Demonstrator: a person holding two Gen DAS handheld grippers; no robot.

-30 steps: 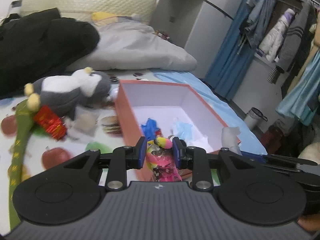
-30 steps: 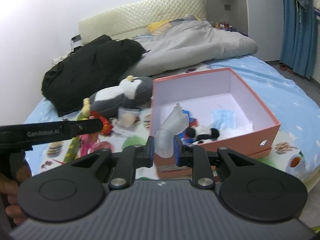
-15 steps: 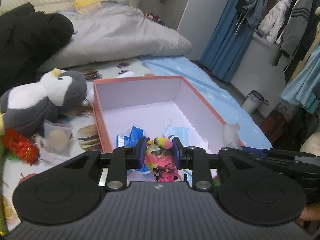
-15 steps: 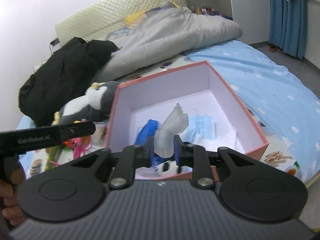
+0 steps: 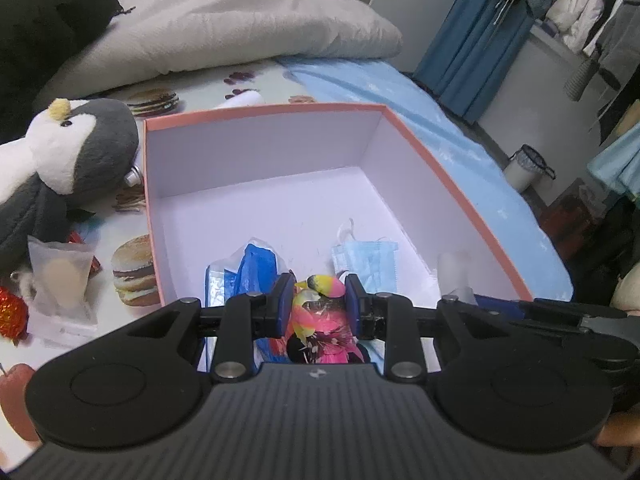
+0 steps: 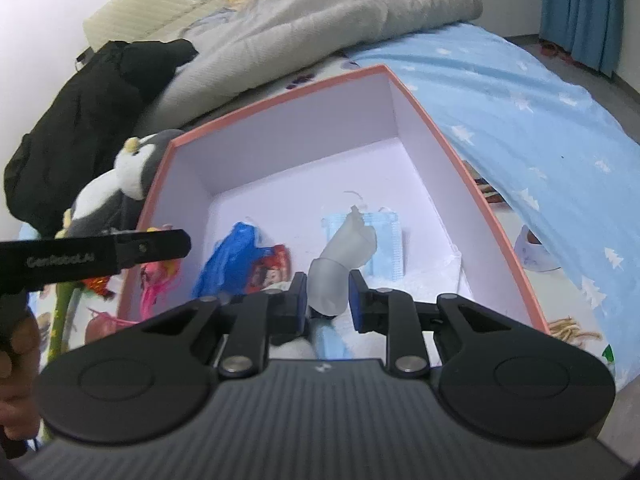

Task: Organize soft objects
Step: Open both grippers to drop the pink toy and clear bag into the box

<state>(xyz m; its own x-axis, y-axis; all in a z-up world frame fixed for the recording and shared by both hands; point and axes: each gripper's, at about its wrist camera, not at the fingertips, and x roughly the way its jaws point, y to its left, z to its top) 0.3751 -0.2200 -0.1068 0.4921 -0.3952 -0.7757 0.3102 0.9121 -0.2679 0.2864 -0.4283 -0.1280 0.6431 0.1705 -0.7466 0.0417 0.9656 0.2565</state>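
The pink and yellow soft toy [image 5: 320,304] is clamped between the blue pads of the left claw [image 5: 316,304], above the near edge of the open pink box [image 5: 460,184]. In the right wrist view, a translucent grey soft piece [image 6: 340,256] is pinched in the right claw [image 6: 326,300], also over the box [image 6: 472,184]. Inside the box, a blue plastic bag [image 5: 252,268] lies at about 7 o'clock and a light blue face mask [image 5: 366,260] at about 5 o'clock; a red printed packet [image 6: 270,268] lies against the bag. Outside the box, at 9 o'clock, a plush penguin [image 5: 68,152] lies on the bed [image 5: 420,96], with a small clear packet [image 5: 60,280] below it. A grey duvet [image 5: 224,24] lies at 12 o'clock.
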